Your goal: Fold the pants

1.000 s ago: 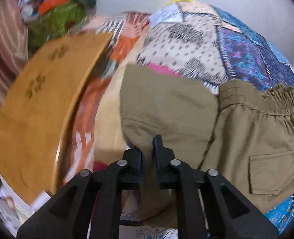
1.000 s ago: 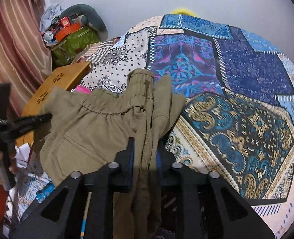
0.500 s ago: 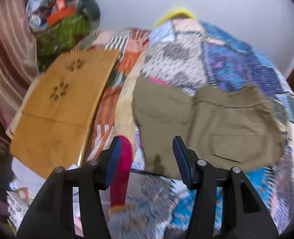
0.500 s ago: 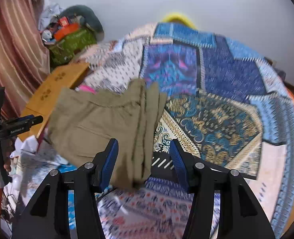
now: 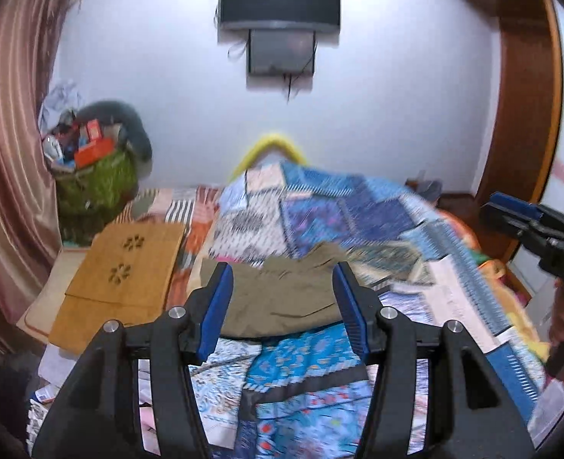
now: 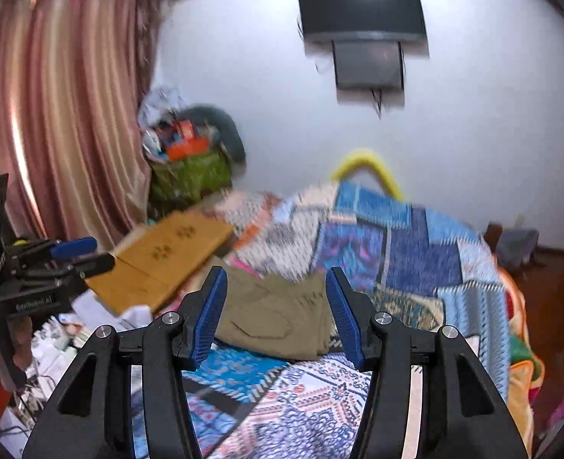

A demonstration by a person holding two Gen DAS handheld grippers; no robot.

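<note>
The khaki pants (image 5: 282, 298) lie folded in a compact bundle on the patchwork bedspread (image 5: 358, 210), near its left side. My left gripper (image 5: 283, 271) hovers well above and short of them, open, with nothing between its blue pads (image 5: 218, 306). In the right wrist view the pants (image 6: 278, 317) show a back pocket on top. My right gripper (image 6: 275, 273) also hangs open and empty, clear of the cloth. Each gripper shows in the other's view: the right gripper (image 5: 490, 212) at the right edge, the left gripper (image 6: 90, 254) at the left edge.
A wooden board (image 5: 125, 271) with flower cut-outs lies on the bed left of the pants. A green basket (image 5: 94, 179) full of clutter stands in the back left corner by the striped curtain (image 6: 64, 114). A dark screen (image 5: 280, 0) hangs on the far wall. Papers litter the near left.
Both grippers let go of the pants, opened, then rose and drew back. The pants stayed folded on the bed and now look smaller and farther off.
</note>
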